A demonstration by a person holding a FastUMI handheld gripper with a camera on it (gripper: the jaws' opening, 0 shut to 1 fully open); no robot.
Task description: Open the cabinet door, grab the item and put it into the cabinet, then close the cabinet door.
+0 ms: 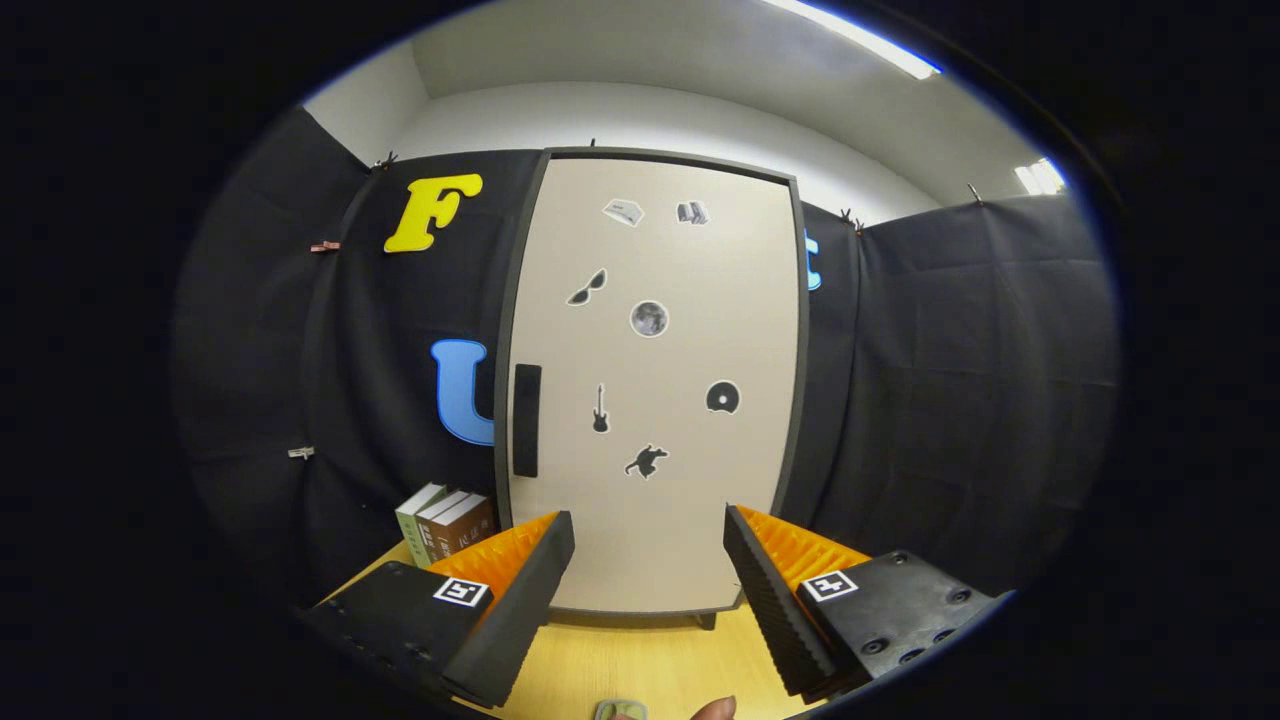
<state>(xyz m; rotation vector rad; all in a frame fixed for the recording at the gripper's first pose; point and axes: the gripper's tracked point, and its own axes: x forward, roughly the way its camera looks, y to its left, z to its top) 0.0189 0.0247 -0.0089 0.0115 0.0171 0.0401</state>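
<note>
Above the counter [640, 655], the gripper [648, 565] points level at the closed cabinet door [655, 390], jaws spread wide and holding nothing. Door handle [526, 420] sits at 11 o'clock of the jaws; books [445, 522] at 9 o'clock, beside the cabinet.

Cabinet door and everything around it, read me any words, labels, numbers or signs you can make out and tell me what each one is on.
No text here can be read.
Cabinet door: picture stickers only, no words on them.
Books left of the cabinet: spine print too small and blurred to read.
Square coded markers on the open claw: patterns, not letters.
</note>
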